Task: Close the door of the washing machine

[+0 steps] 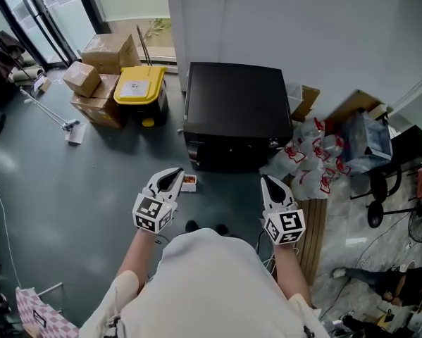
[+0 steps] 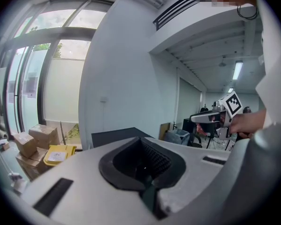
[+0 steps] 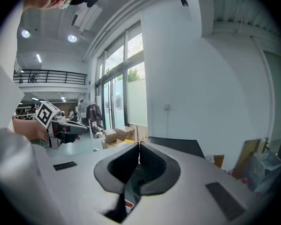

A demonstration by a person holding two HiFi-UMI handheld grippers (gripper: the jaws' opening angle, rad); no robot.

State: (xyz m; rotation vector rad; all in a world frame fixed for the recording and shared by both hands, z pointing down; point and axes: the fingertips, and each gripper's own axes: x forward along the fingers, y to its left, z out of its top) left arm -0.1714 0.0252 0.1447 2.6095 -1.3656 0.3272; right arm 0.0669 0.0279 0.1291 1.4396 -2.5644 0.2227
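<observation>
The left gripper (image 1: pixel 172 175) and right gripper (image 1: pixel 268 182) hover clenched, empty, over grey floor (image 1: pixel 77 189) before what seems the washing machine (image 1: pixel 235 108).

Washing machine (image 1: pixel 235 104): black boxy unit with flat matte top. Stands upright on grey floor (image 1: pixel 91 189), back toward white wall (image 1: pixel 267 20). Place: just right of yellow-lidded bin (image 1: pixel 141 89), narrow gap between them, machine front reaching a little further forward than bin. Door (image 1: pixel 228 153) on front face, seen from steeply above, so only narrow dark strip visible. Front looks in line with body. Whether door fully shut, cannot tell.
</observation>
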